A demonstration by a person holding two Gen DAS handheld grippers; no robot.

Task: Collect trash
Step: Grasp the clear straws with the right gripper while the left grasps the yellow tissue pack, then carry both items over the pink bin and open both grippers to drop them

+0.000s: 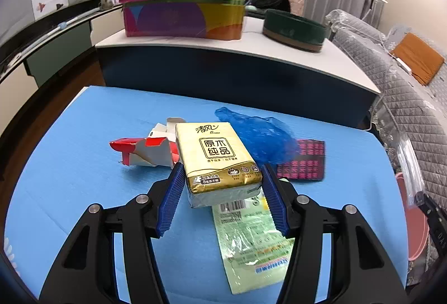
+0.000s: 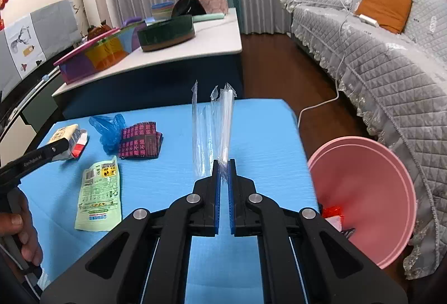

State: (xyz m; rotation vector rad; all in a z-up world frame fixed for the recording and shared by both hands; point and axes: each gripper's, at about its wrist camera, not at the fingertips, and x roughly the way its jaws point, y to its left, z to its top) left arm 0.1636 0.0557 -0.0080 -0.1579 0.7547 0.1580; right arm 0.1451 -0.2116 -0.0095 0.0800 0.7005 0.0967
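Observation:
My left gripper (image 1: 222, 176) is shut on a gold tissue pack (image 1: 216, 155) and holds it above the blue table (image 1: 69, 164). Under it lie a torn red and white carton (image 1: 145, 150), a blue plastic bag (image 1: 257, 136), a dark pink-printed wrapper (image 1: 304, 161) and a pale green packet (image 1: 251, 242). My right gripper (image 2: 223, 164) is shut on a clear plastic wrapper (image 2: 215, 125) that stands upright above the table. A pink bin (image 2: 363, 192) sits on the floor to the right, with red trash (image 2: 332, 216) inside. The left gripper (image 2: 60, 147) also shows in the right wrist view.
A white-topped counter (image 1: 251, 52) behind the table carries a colourful box (image 1: 181, 16) and a dark green round tin (image 1: 293, 30). A grey quilted sofa (image 2: 391, 74) runs along the right side. A white cable (image 2: 321, 105) lies on the wooden floor.

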